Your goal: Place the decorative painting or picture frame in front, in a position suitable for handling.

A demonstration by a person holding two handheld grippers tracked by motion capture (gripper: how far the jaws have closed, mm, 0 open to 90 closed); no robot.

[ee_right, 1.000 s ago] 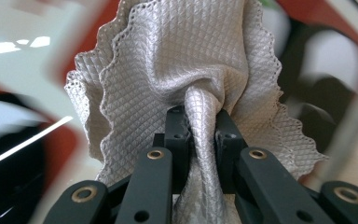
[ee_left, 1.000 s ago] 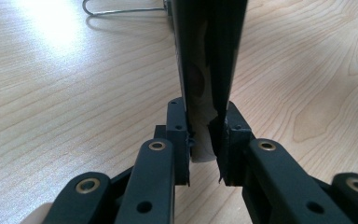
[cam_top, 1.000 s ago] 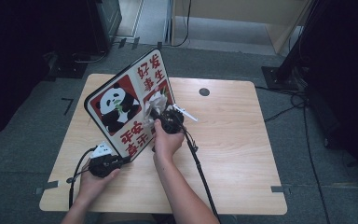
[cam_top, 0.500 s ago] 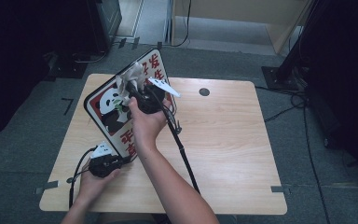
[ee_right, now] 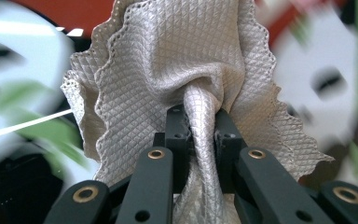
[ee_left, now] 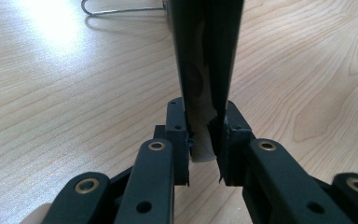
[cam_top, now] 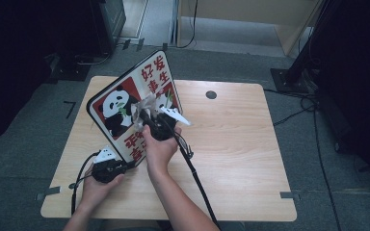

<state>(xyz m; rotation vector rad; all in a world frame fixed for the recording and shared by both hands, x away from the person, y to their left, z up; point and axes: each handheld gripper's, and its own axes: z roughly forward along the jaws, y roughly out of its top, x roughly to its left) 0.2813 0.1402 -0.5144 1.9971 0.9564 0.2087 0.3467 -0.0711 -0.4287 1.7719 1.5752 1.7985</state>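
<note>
**Panda board held on edge while a cloth is pressed to its face**

In the high view the right tool (cam_top: 150,117) is partly masked by its own hand, and the grey cloth (cam_top: 142,109) shows only as a pale, blurred patch on the panda board (cam_top: 120,103). The board's lower corner is hidden behind the left tool (cam_top: 125,166). The printing behind the cloth is blurred in the right gripper view.

Against the frame half a second earlier, the right hand and cloth have shifted down the board's face, toward the person; the left hand and the tilted board have kept their place.

The left gripper view shows the left tool (ee_left: 205,140) clamped on the board's thin dark edge (ee_left: 205,60) above the tabletop (ee_left: 51,93), with a wire loop (ee_left: 121,9) beyond. The right gripper view shows the right tool (ee_right: 203,126) pinched on a twisted fold of the quilted cloth (ee_right: 182,51).
</note>
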